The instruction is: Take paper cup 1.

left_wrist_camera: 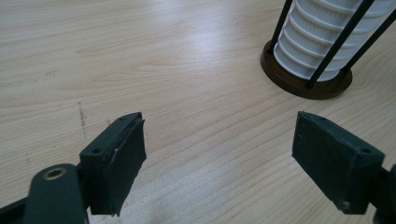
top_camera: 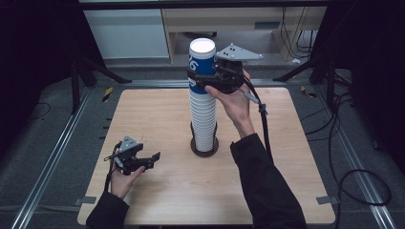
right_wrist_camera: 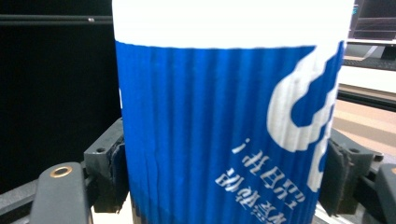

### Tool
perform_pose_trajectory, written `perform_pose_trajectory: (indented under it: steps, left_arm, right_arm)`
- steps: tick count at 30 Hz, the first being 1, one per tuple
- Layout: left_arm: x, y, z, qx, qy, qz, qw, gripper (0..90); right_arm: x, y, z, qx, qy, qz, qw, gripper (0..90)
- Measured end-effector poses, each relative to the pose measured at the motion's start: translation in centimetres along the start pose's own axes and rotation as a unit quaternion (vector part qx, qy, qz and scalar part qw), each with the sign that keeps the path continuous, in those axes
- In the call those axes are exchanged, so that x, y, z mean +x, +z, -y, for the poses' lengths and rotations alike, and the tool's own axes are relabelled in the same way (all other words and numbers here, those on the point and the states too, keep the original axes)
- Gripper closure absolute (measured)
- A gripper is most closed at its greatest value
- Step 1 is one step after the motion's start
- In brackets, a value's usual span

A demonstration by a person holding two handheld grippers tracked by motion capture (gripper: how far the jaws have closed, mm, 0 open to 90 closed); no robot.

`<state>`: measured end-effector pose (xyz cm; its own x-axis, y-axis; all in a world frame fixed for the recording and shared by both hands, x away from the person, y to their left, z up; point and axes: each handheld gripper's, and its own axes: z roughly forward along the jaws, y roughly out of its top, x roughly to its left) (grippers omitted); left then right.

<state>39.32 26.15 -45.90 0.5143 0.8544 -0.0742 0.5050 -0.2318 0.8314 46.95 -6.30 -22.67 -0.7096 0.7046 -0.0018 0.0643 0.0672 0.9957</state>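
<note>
The light, crushable blue cup (top_camera: 202, 64) is being pinched mid-wall by the right tongs (top_camera: 206, 78) at twelve o'clock on the worktop (top_camera: 157, 119); the left tongs (top_camera: 152, 160) are being held spread.

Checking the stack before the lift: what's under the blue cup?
The blue cup, clamped in the right gripper, tops a tall stack of white cups. The stack stands in a dark round base with thin black rods. How deep the cup nests is hidden.
</note>
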Motion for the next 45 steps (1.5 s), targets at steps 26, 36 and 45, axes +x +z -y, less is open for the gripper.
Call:
perform_pose_trajectory:
  steps: [26,36,45]
  left_arm:
    - [-0.1,-0.1,0.0,-0.004,-0.001,0.001,1.0,16.7]
    - [-0.1,-0.2,-0.1,-0.004,-0.001,0.004,1.0,17.2]
    - [-0.4,-0.1,-0.2,-0.001,0.003,0.014,0.9999,17.7]
  right_arm:
    - [-1.1,-7.3,-1.9,-0.043,-0.036,0.012,0.9984,20.5]
    - [-2.5,-10.0,1.3,-0.021,-0.027,0.023,0.9992,20.6]
    - [-3.4,-11.4,4.1,0.002,-0.02,0.026,0.9995,20.5]
